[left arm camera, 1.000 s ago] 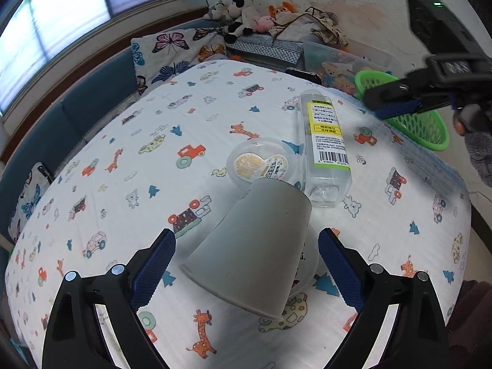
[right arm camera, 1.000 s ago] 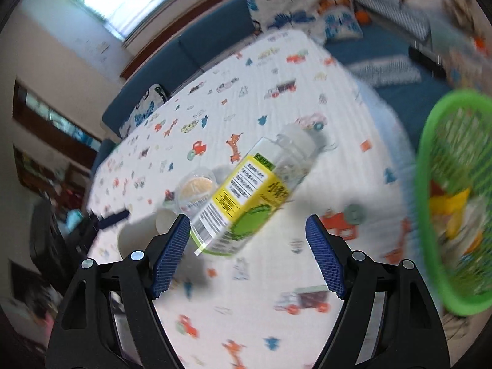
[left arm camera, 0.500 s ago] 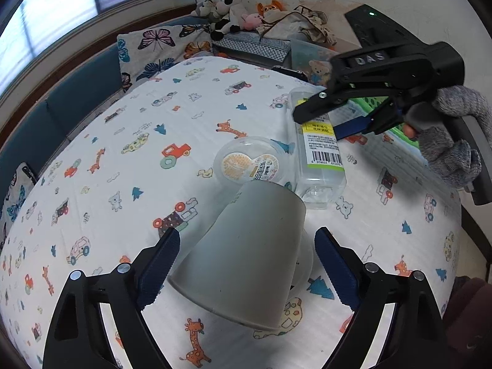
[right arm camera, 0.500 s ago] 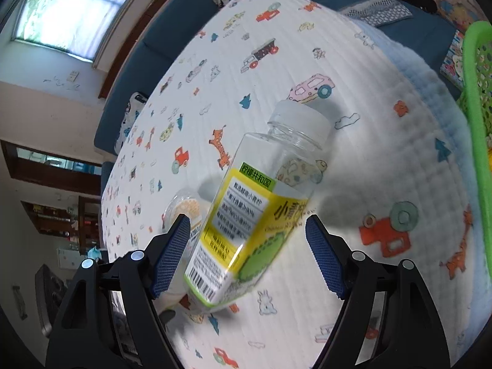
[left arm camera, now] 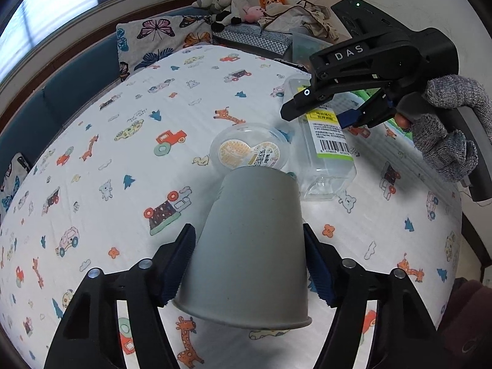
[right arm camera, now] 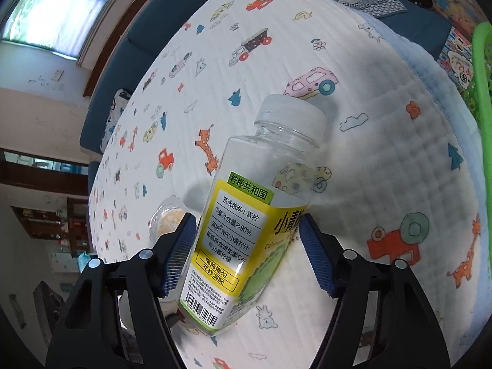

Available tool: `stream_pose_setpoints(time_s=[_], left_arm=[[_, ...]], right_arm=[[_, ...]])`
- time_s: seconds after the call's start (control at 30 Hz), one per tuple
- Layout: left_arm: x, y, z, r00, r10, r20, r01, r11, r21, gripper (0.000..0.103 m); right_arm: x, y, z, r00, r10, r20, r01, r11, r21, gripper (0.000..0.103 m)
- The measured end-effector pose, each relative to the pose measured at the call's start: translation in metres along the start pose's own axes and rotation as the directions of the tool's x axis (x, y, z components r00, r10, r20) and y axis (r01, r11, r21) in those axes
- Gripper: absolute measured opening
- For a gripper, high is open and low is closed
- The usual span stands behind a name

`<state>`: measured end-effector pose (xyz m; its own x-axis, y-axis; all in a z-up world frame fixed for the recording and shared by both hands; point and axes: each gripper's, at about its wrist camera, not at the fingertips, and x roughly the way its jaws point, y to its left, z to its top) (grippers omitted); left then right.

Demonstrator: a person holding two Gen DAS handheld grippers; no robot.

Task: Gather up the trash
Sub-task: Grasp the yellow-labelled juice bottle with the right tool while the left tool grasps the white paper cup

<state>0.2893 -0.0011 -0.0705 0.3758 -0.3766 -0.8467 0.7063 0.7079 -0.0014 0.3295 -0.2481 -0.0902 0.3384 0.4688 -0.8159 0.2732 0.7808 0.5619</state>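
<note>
A grey paper cup [left arm camera: 249, 246] lies on its side on the cartoon-print tablecloth [left arm camera: 123, 141]. My left gripper [left arm camera: 249, 264] stands around it, both pads against its sides. A clear plastic bottle with a yellow label [left arm camera: 326, 147] lies beyond it, also in the right wrist view [right arm camera: 246, 230]. My right gripper [right arm camera: 247, 252] straddles the bottle, pads at its sides; it also shows in the left wrist view [left arm camera: 344, 113]. A small clear lidded cup [left arm camera: 249, 153] lies between cup and bottle.
A green basket [right arm camera: 482, 92] stands past the table's right edge. Stuffed toys [left arm camera: 227, 0], a butterfly cushion [left arm camera: 153, 40] and a clear storage bin [left arm camera: 307, 46] lie behind the table on a blue bench.
My left gripper has closed in on the grey cup. My right gripper has come down from beside the basket and over the bottle, its fingers narrowing onto it.
</note>
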Motion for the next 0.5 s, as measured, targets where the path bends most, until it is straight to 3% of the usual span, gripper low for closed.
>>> stream_pose_setpoints(time_s=[0.5], left_arm=[[-0.025, -0.008, -0.008, 0.998, -0.010, 0.058, 0.016, 0.995, -0.098, 0.063]], right_arm=[[-0.018, -0.001, -0.017, 1.000, 0.030, -0.002, -0.030, 0.990, -0.135, 0.062]])
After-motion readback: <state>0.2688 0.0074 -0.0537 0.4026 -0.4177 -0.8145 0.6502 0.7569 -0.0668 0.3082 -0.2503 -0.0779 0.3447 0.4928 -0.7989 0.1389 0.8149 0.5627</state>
